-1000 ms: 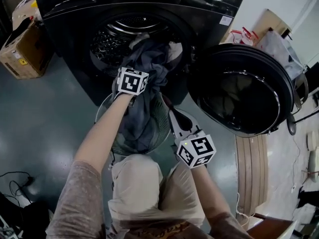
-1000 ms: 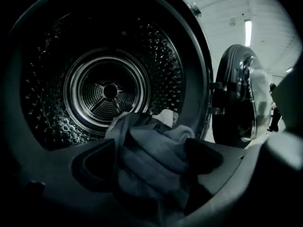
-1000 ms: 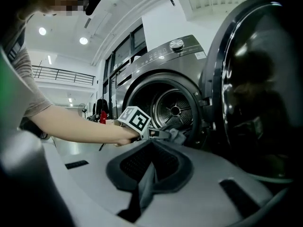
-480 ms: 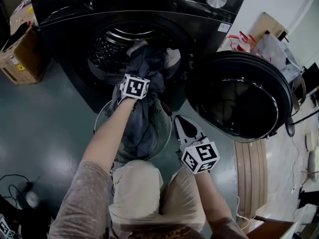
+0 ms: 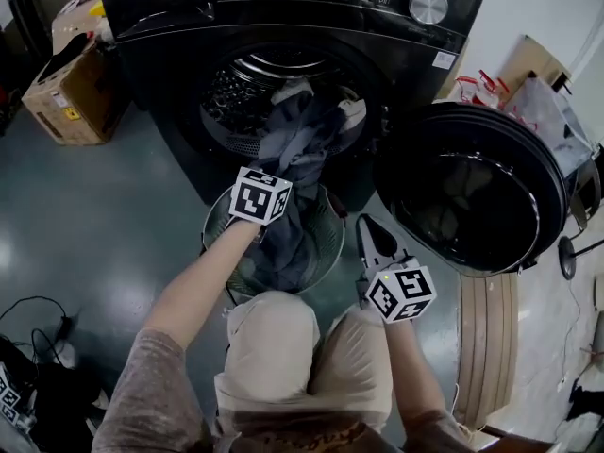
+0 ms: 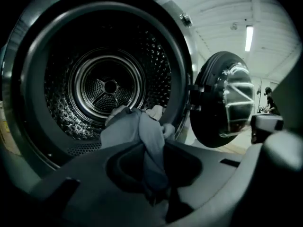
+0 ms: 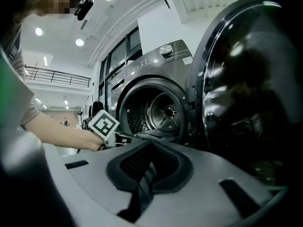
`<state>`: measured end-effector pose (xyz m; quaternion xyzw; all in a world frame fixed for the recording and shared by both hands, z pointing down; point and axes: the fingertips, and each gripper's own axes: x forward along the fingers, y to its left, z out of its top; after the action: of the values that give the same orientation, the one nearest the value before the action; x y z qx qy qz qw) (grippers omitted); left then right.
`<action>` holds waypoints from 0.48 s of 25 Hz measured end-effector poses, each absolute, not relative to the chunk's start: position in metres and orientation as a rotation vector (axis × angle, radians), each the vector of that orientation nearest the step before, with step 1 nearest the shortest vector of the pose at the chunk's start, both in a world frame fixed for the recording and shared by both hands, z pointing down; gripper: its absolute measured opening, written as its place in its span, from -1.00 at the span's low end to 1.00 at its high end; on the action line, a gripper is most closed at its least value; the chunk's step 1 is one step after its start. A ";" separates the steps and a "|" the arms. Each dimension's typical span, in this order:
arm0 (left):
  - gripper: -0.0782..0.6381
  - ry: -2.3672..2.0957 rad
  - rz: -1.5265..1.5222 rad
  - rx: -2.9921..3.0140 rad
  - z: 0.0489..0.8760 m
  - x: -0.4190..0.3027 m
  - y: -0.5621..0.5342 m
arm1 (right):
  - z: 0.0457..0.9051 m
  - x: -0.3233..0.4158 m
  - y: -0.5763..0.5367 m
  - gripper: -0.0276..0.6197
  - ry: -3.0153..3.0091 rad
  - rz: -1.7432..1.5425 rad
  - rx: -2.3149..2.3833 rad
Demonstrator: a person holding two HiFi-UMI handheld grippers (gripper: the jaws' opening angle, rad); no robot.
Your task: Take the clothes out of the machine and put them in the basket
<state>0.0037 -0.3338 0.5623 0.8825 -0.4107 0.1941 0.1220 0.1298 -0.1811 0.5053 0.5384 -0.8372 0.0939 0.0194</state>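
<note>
Grey clothes [image 6: 142, 136] trail from the machine [image 6: 61, 93] mouth ahead into my left gripper [image 6: 154, 193]. Its jaws have just been closing and pinch the cloth, ready to drag it into the basket [image 5: 328, 245] beneath. My right gripper [image 7: 142, 193] waits alongside, clenched on nothing.

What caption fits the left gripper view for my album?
Left gripper, jaws just closing on grey clothes that hang out of the open machine drum.
</note>
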 end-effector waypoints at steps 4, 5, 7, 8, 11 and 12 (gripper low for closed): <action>-0.55 -1.124 0.549 2.602 0.545 -0.010 -0.274 | 0.503 0.132 -0.185 -0.92 -2.628 0.292 1.655; -0.55 -1.111 0.556 2.605 0.543 -0.013 -0.259 | 0.503 0.130 -0.187 -0.92 -2.635 0.294 1.647; -0.55 -1.096 0.569 2.598 0.538 -0.021 -0.234 | 0.504 0.125 -0.191 -0.92 -2.653 0.300 1.628; -0.55 -1.090 0.574 2.592 0.537 -0.025 -0.223 | 0.503 0.122 -0.192 -0.92 -2.663 0.304 1.618; -0.55 -1.071 0.594 2.572 0.537 -0.033 -0.191 | 0.504 0.108 -0.193 -0.92 -2.689 0.313 1.581; -0.55 -1.063 0.601 2.564 0.540 -0.035 -0.182 | 0.505 0.103 -0.192 -0.92 -2.697 0.315 1.566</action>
<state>-0.0348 -0.1820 0.5397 0.8926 -0.3700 0.2094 0.1503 0.1034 -0.1924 0.5050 0.4995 -0.8605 0.1005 0.0034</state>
